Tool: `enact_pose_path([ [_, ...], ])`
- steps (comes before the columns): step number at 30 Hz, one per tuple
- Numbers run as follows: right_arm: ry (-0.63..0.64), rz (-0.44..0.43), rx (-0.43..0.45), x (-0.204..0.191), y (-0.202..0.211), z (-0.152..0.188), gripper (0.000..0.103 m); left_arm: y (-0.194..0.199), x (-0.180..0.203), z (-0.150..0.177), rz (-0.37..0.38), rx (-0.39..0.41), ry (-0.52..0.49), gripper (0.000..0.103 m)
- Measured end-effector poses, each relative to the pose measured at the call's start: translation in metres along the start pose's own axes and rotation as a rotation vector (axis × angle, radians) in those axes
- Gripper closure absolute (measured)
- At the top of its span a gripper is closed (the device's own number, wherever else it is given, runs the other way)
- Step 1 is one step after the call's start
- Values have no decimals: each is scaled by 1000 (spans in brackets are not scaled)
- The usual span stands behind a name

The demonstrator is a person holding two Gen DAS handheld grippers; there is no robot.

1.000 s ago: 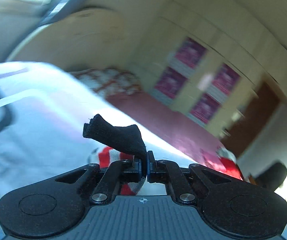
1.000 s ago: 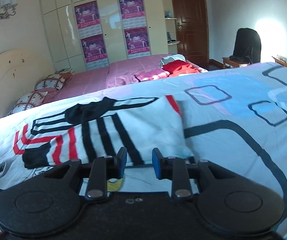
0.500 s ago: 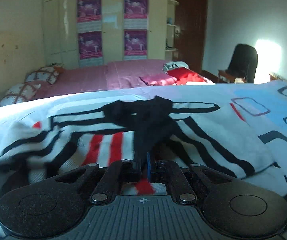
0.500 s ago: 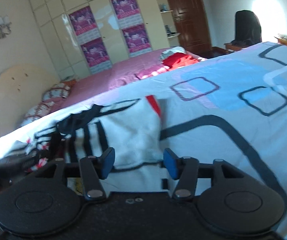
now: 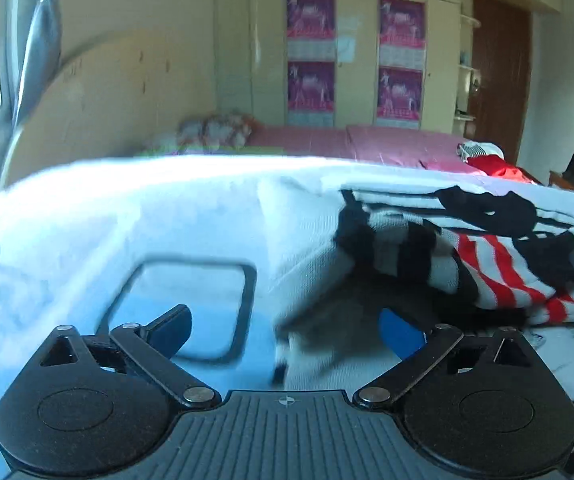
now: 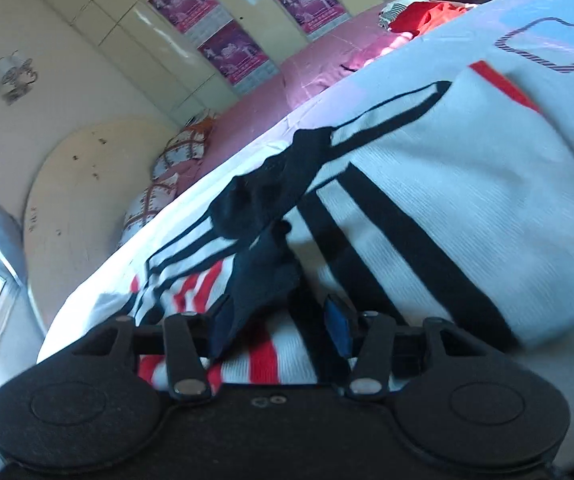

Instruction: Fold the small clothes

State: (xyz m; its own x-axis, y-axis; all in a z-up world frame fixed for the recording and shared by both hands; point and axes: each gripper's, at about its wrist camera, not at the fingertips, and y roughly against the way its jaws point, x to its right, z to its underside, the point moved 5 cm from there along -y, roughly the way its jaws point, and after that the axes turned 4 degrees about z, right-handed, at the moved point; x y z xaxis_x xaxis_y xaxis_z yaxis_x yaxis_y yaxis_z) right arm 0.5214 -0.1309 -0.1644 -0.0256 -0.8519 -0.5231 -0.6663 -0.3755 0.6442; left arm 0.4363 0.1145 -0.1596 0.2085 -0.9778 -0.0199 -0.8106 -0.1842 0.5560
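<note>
1. Your left gripper (image 5: 287,330): jaws just sprang wide apart, nothing clamped. 1 s ago it pinched the black cloth; now a blurred white edge of the striped garment (image 5: 499,276) sits low centre btw the pads, not pressed.
2. Your right gripper (image 6: 281,324): jaws part open, just been narrowing. The dark sock (image 6: 263,248) drapes over its left pad; can't tell if the pads press on it. Earlier frames had only white cloth in front of that gap.
3. Pose: both grippers tip down toward the bedspread (image 5: 87,240); right view rolled, room slants up to the right.
4. Left view only: brown door (image 5: 501,76), upper right. Right view only: wall lamp (image 6: 13,76), upper left, and the garment's wide white panel at right.
</note>
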Motion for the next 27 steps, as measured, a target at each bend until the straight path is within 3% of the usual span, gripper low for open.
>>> enact_pose_path([
  [1, 19, 9, 6, -4, -4, -2, 67, -4, 2, 0, 4, -11, -15, 10],
  [3, 67, 28, 13, -13, -8, -4, 84, -15, -1, 3, 12, -43, 7, 42],
  [4, 84, 33, 12, -16, -9, -4, 87, -24, -7, 6, 44, -74, 44, 45],
  [6, 121, 31, 32, -22, -5, -7, 93, -32, -15, 11, 77, -75, 101, 47],
  [12, 282, 6, 107, -55, 20, -14, 94, -42, -2, 8, 105, -69, 70, 47],
  [15, 303, 7, 187, -60, 48, -25, 94, -36, -19, 10, 152, -46, 189, 62],
  [20, 297, 39, 258, -40, 82, -36, 95, -39, -23, 16, 167, -47, 247, 65],
  [27, 242, 121, 190, 15, 65, -26, 95, -46, -22, 21, 168, -57, 249, 65],
])
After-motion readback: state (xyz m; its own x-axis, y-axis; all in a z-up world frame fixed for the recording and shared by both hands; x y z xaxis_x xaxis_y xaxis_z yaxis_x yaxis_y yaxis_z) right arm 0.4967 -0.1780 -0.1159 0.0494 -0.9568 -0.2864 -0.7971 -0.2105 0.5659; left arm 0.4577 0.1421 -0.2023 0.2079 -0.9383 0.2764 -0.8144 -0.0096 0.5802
